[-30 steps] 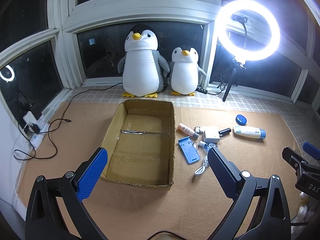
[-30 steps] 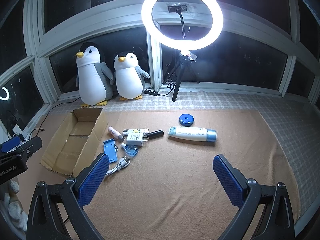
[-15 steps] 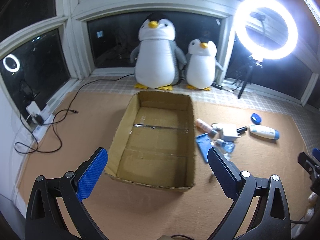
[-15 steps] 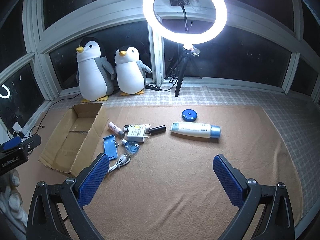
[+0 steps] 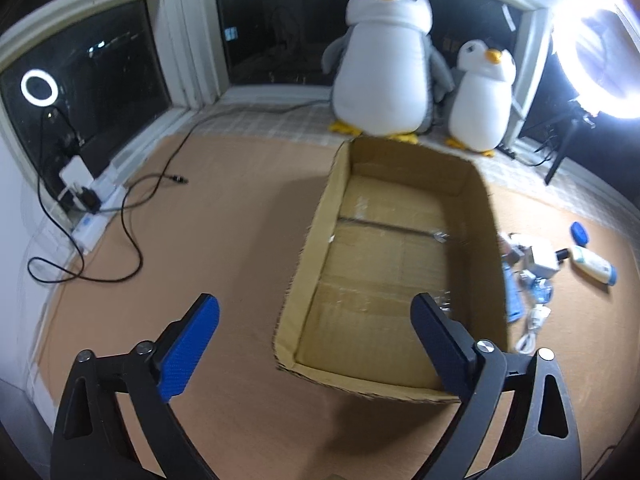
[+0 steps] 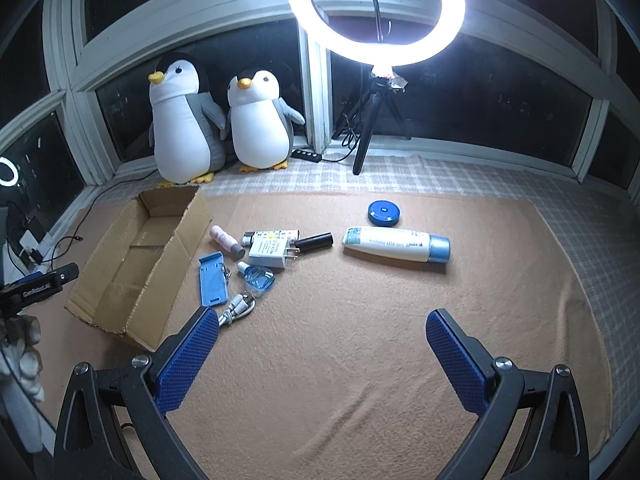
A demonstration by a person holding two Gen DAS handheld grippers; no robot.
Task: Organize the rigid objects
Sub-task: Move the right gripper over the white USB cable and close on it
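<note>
Dark window panes and two plush penguins (image 6: 188, 120) fill the background, and a ring light (image 6: 376, 12) on a tripod is placed at the top of the right wrist view, probably so that the work area is well lit. Below them a tan mat (image 6: 360, 360) is spread, and everything to be sorted lies on it.

An open cardboard box (image 5: 404, 200) is set at the left of the loose things, close enough that each one can be carried over a short way; it looks empty. Just beside its right wall a pink tube (image 6: 226, 240), a white charger (image 6: 270, 254), a black tube (image 6: 316, 240), a blue stand (image 6: 212, 284), a small blue bottle (image 6: 260, 278) and a white cable (image 6: 238, 306) are gathered. A white lotion bottle (image 6: 396, 244) and a blue round tin (image 6: 383, 213) lie a little apart, toward the right.

The left gripper (image 5: 316, 316) is held over the near left rim of the box, its jaws closing slightly but wide, with nothing between them. The right gripper (image 6: 322, 330) is kept wide and empty above bare mat, in the lower part of its frame.
</note>
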